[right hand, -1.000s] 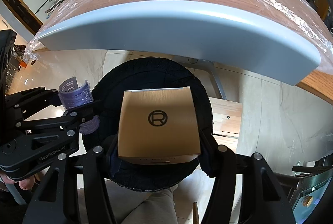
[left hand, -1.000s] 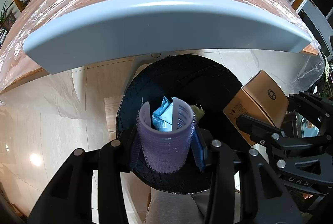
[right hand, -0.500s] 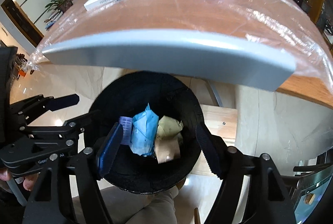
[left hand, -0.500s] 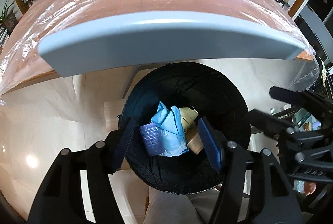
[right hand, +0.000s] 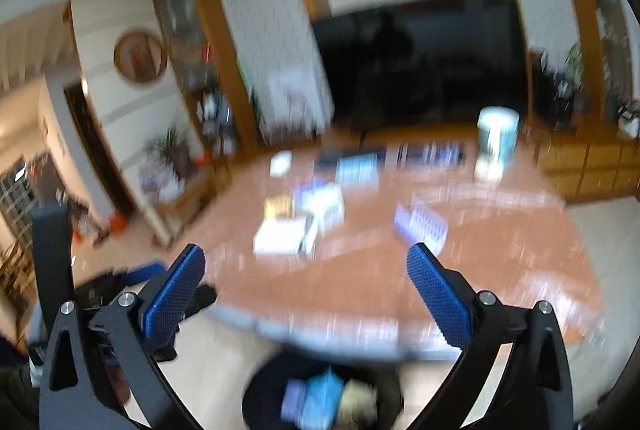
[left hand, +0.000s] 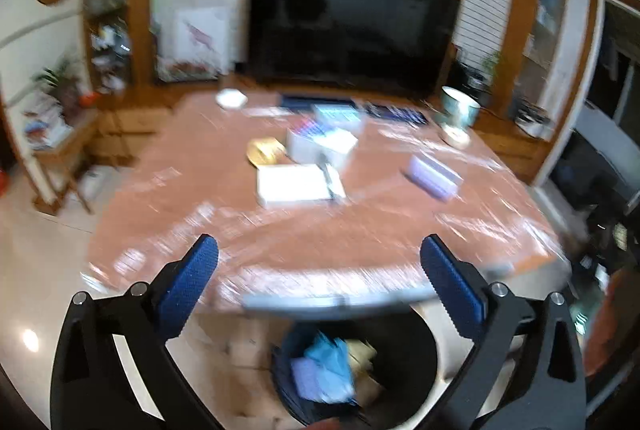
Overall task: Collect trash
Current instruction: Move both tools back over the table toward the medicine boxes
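A black bin (left hand: 416,354) stands on the floor under the near edge of the table. In it lie a purple hair roller (left hand: 306,378), a blue wrapper (left hand: 332,362) and a brown box (left hand: 360,350). My left gripper (left hand: 318,244) hangs high above the bin, its jaws opening wide with nothing between them. My right gripper (right hand: 306,251) is also raised, its jaws opening and empty. On the table (left hand: 360,230) lie another purple hair roller (left hand: 434,176), a white box (left hand: 294,184) and a yellow object (left hand: 264,150). Both views are blurred.
More small boxes (left hand: 324,142) sit mid-table, with a keyboard (left hand: 396,112) and a pale cup (left hand: 460,108) at the far side. A large dark screen (left hand: 348,38) stands behind. Shelves (left hand: 52,126) line the left wall. The table's grey rim (left hand: 332,300) overhangs the bin.
The left gripper let go of the purple roller and the right let go of the brown box; both now lie in the bin. Both grippers opened wide, rose and tilted up.
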